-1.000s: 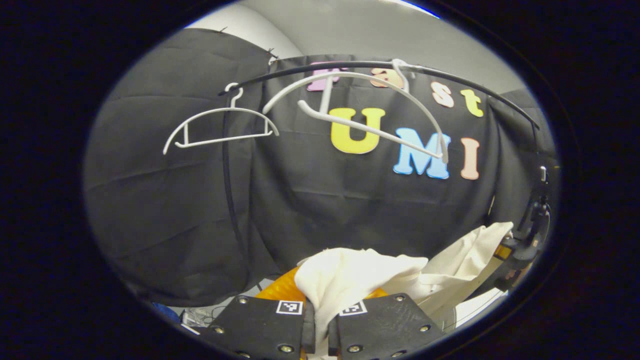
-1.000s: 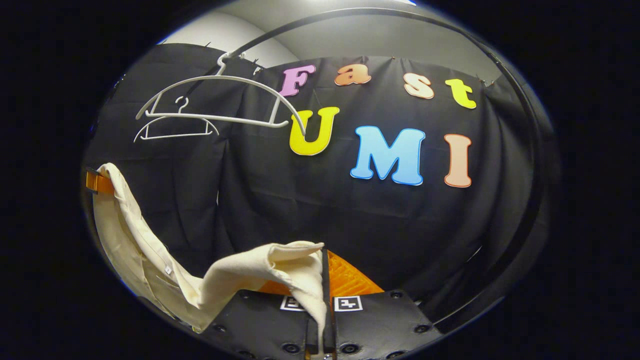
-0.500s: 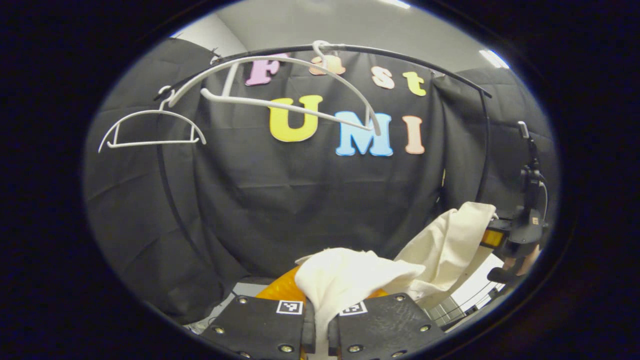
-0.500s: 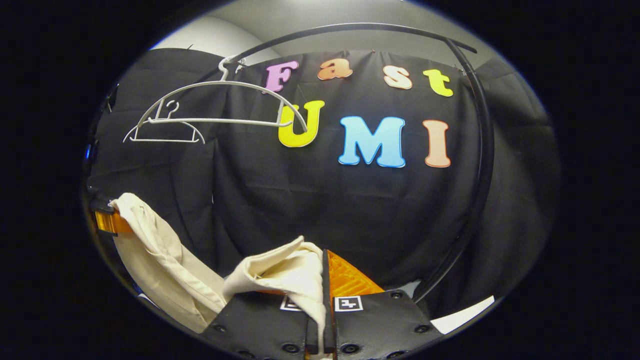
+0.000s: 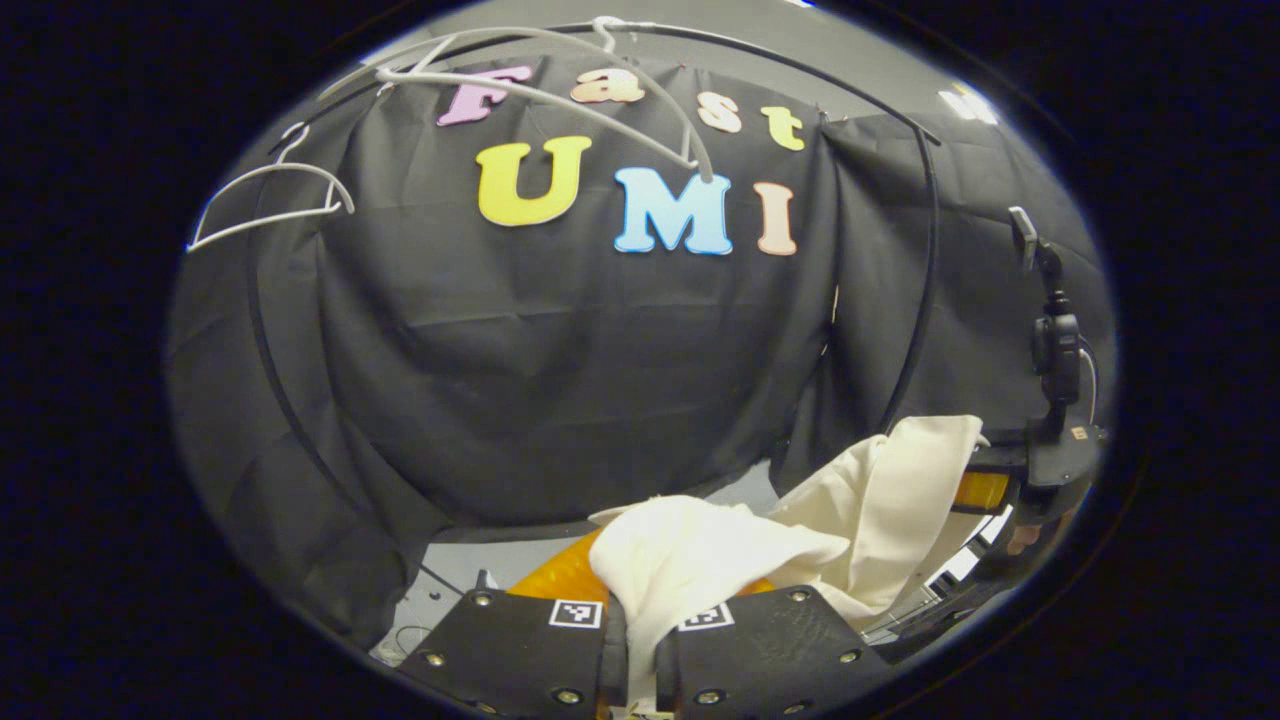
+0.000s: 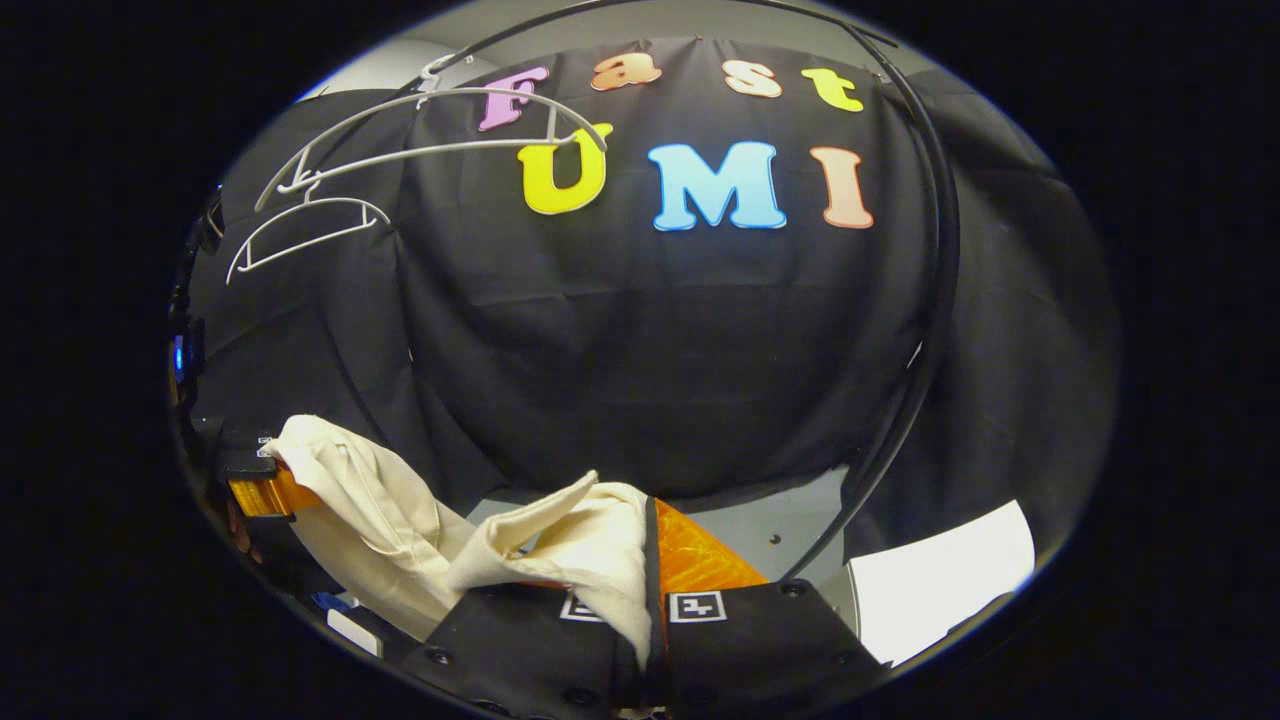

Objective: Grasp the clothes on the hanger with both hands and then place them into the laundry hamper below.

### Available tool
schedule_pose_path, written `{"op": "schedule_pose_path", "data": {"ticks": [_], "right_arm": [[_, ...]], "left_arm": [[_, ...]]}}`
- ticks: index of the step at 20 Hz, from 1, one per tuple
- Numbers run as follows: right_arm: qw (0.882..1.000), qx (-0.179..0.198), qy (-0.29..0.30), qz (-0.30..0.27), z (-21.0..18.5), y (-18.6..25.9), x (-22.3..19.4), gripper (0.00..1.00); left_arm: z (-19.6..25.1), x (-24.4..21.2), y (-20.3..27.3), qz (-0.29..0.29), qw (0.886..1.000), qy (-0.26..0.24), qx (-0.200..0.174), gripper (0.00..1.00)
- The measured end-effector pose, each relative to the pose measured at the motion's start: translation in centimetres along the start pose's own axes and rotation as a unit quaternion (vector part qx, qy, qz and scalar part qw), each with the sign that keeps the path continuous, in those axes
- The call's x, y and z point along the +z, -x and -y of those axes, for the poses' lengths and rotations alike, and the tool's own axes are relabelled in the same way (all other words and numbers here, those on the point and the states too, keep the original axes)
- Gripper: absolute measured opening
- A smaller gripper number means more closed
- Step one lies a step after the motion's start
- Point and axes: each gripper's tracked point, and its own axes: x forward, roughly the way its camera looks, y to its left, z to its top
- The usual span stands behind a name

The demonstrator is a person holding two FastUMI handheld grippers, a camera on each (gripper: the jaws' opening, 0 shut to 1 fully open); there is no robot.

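A cream garment (image 5: 700, 560) is pinched between the fingers of my left gripper (image 5: 640, 640) and stretches right to my right gripper (image 5: 1000, 480), seen far off at the right edge. In the right gripper view the same cream garment (image 6: 590, 540) bunches over my right gripper (image 6: 650, 640), which is shut on it, and runs left to my left gripper (image 6: 260, 480). Two bare white hangers (image 5: 560, 80) (image 5: 270, 195) hang from the black rail (image 5: 800, 75) high above. No hamper can be made out.
The black cloth wall fills the background. A curved black rack pole (image 6: 930, 300) runs down on the right. Grey floor (image 6: 790, 520) and a white sheet (image 6: 940, 580) lie low at the right. A black camera mount (image 5: 1050, 340) stands at the far right.
Both grippers have dropped with the garment. The hangers and rail have risen toward the top of both views, and grey floor has come into view below the cloth wall.
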Motion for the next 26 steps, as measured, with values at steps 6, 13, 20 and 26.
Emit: {"op": "schedule_pose_path", "data": {"ticks": [6,13,20,26], "right_arm": [[0.997,-0.025,-0.045,-0.058,-0.5,-1.7,-5.0,0.07],[0.990,-0.025,-0.055,-0.129,-1.1,-3.6,-9.4,0.08],[0.987,-0.013,-0.032,-0.158,-1.7,-3.9,-10.9,0.09],[0.979,-0.001,-0.024,-0.203,-1.6,-4.0,-12.2,0.20]], "left_arm": [[0.3,-4.5,-2.4,-0.041,0.999,-0.004,-0.026,0.13],[-1.9,-10.0,-4.1,-0.097,0.995,0.011,0.006,0.14],[-3.5,-11.8,-4.2,-0.115,0.991,0.056,0.040,0.14],[-2.8,-14.4,-4.4,-0.159,0.985,0.055,0.027,0.24]]}}
